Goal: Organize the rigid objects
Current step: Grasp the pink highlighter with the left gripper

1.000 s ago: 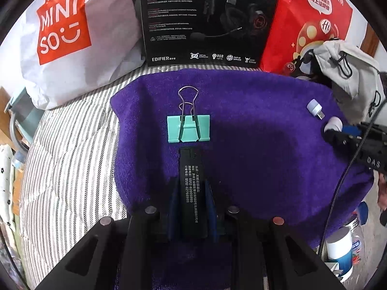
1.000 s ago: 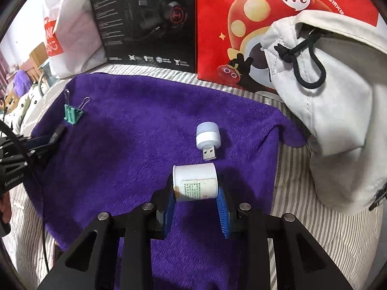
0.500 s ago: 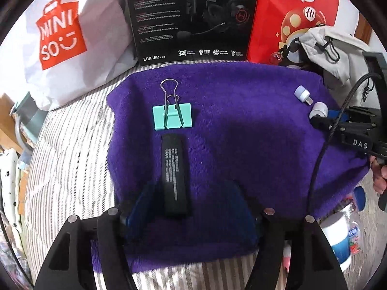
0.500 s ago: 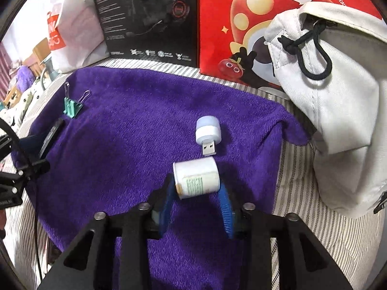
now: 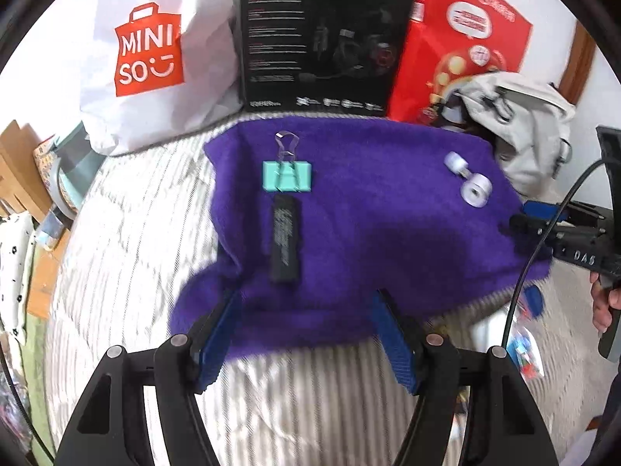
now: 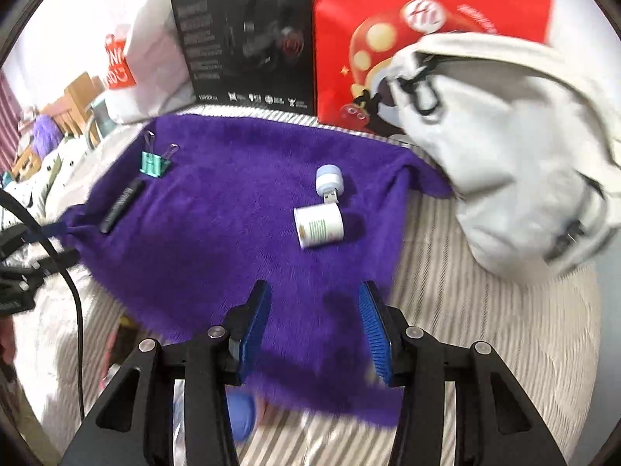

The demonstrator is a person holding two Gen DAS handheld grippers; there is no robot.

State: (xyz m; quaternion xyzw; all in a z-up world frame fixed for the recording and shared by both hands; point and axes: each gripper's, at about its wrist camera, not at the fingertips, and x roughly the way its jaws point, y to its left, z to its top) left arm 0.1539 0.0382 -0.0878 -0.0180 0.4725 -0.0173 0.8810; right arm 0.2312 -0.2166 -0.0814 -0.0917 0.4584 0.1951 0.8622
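Note:
On the purple towel (image 5: 368, 225) (image 6: 233, 233) a black stick (image 5: 285, 242) (image 6: 122, 206) lies just below a teal binder clip (image 5: 287, 174) (image 6: 155, 163). Toward the towel's right end a white bottle (image 6: 319, 226) (image 5: 475, 192) lies on its side beside a small white USB light (image 6: 328, 182) (image 5: 456, 163). My left gripper (image 5: 306, 334) is open, pulled back from the stick over the towel's near edge. My right gripper (image 6: 314, 330) is open too, well short of the bottle, with nothing between its fingers.
A white shopping bag (image 5: 147, 54), a black headset box (image 5: 322, 39) (image 6: 248, 39) and a red bag (image 5: 458, 42) (image 6: 427, 39) stand along the back. A grey drawstring bag (image 6: 516, 163) (image 5: 524, 132) lies right of the towel. Striped bedding (image 5: 128, 256) surrounds it.
Both grippers opened and drew back. The left let go of the black stick below the clip; the right released the white bottle beside the USB light.

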